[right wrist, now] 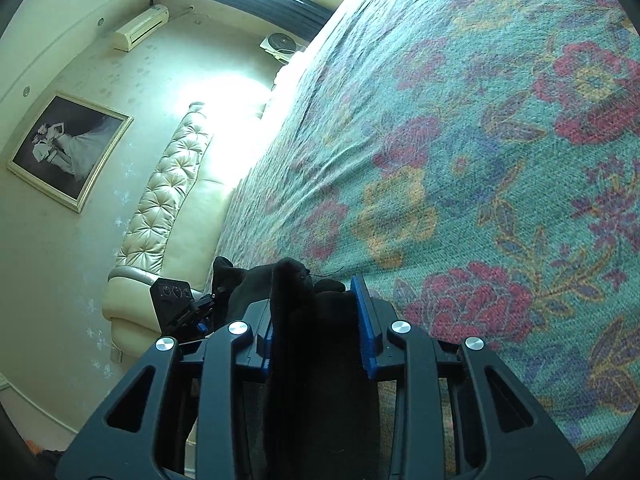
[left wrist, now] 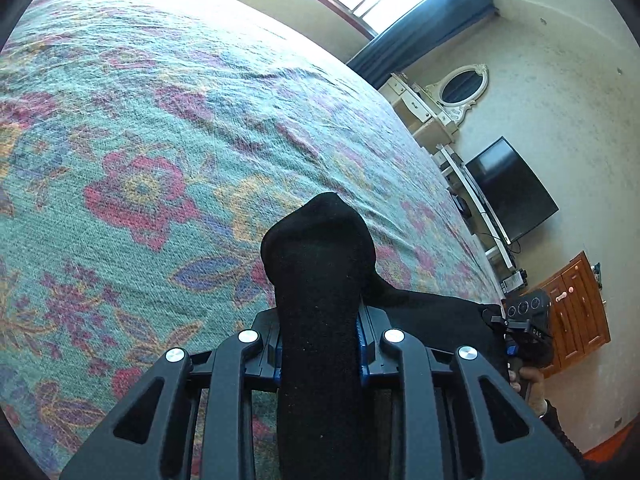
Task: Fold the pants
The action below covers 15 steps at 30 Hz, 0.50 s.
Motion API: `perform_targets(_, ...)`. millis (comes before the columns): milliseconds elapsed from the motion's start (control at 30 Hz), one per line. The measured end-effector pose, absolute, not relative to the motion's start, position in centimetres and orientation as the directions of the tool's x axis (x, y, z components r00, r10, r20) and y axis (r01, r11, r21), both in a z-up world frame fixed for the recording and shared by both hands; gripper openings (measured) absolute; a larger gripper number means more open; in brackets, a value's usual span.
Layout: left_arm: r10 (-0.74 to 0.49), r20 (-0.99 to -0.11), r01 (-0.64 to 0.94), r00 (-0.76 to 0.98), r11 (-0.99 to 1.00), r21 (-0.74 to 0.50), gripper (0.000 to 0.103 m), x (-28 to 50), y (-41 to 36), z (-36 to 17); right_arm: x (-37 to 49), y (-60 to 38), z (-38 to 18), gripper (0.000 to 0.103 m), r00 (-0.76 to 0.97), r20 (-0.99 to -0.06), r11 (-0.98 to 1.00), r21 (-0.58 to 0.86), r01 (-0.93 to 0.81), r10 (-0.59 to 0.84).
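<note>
The black pants [left wrist: 320, 248] are bunched into a thick fold that rises between my left gripper's [left wrist: 320, 320] blue pads; the jaws are shut on it above the floral bedspread [left wrist: 160, 140]. More black cloth trails right towards my right gripper [left wrist: 528, 320], held by a hand [left wrist: 532, 384]. In the right wrist view my right gripper [right wrist: 316, 308] is shut on another bunch of the pants [right wrist: 292, 280], lifted off the bedspread [right wrist: 480, 160]. The left gripper [right wrist: 180, 304] shows at its left with black cloth at it. The rest of the pants hangs hidden below both grippers.
The bed fills most of both views. Beyond its edge stand a white dresser with an oval mirror [left wrist: 464, 88], a dark TV [left wrist: 512, 192] and a wooden cabinet [left wrist: 580, 312]. A tufted cream headboard [right wrist: 168, 184] and a framed picture [right wrist: 68, 148] are on the other side.
</note>
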<state>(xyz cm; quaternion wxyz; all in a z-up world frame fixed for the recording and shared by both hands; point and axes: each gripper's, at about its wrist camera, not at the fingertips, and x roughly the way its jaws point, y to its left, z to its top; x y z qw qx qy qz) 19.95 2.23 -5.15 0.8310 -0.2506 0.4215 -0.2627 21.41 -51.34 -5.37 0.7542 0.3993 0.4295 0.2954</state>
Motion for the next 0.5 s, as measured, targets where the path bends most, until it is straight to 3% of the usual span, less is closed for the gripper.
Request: perform_targets(500, -0.583, -0.602, 0.179, 0.545, 0.783, -0.596, 0.026, 26.9, 5.9, -4.6, 30.8, -46.7, -5.1, 0.031, 0.457, -0.37, 0.456, 0.886, -0.09, 0.809)
